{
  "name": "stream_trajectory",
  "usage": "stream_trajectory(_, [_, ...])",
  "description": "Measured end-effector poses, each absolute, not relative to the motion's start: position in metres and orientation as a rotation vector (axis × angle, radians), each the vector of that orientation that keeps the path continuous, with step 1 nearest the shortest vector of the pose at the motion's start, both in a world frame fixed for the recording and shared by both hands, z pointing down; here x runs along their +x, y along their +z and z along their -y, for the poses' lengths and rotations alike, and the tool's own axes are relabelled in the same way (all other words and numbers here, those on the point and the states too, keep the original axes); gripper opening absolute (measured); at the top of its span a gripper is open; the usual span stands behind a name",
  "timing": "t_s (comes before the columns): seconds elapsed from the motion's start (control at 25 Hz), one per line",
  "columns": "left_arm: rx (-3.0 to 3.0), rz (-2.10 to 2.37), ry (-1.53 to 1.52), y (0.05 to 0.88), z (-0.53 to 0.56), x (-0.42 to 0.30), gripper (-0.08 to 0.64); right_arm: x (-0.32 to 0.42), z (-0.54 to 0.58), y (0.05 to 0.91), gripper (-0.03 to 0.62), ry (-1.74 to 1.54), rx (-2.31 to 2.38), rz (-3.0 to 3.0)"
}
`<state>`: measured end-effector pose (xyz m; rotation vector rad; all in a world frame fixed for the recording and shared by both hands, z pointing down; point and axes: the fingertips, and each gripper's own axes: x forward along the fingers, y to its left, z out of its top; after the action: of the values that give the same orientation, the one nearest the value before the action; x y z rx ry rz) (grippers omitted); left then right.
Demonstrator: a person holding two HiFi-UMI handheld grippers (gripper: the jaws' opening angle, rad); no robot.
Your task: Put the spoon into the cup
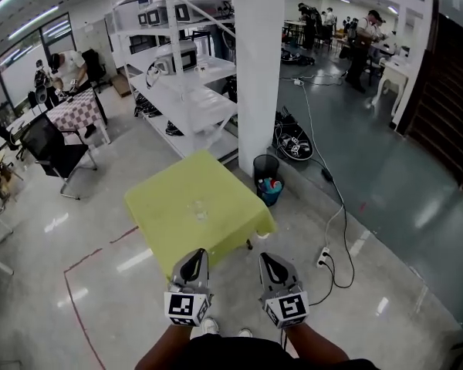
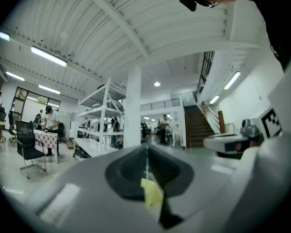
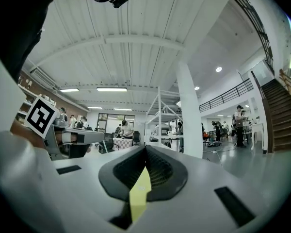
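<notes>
We find the left gripper [image 1: 194, 254] and right gripper [image 1: 271, 257] pressed together, empty, at 6 o'clock of the table [image 1: 166, 226]; the spoon, indistinct near the cup [image 1: 199, 208], is likely light, stiff, slippery: grip mid-handle.

Left tongs [image 1: 193, 256] and right tongs [image 1: 272, 258] point toward yellow-green table [image 1: 170, 195].

- My left tool [image 1: 194, 254] and right tool [image 1: 269, 257] both have grey, tapering shells.
- Each carries a white cube printed with black square markers: left cube [image 1: 187, 308], right cube [image 1: 286, 308].
- I can see dark ribbed pads [image 3: 158, 171] set in a teardrop-shaped hollow.
- The person wears a black top [image 1: 239, 354] and pale shoes [image 1: 209, 326].
</notes>
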<state>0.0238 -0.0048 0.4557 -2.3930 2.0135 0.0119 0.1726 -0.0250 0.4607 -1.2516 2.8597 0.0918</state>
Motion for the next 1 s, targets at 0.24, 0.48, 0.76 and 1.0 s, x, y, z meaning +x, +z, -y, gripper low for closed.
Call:
stream_trajectory(0.24, [-2.403,-2.033,0.035,0.455,0.019,0.02,0.012,0.163,0.036,0.467,0.008,0.062,-1.228,-2.88])
stream_trajectory(0.48, [-2.409,-2.038,0.04,0.461,0.045,0.006,0.012,0.137,0.059,0.46,0.008,0.102,-1.192,-2.9])
stream_trajectory(0.76, [-2.398,-2.102,0.098,0.466,0.087,-0.032,0.012,0.116,0.109,0.451,0.008,0.162,-1.235,-2.885])
stream_trajectory(1.0, [-2.399,-2.078,0.08,0.463,0.125,-0.059,0.012,0.104,0.161,0.435,0.006,0.251,-1.3,-2.859])
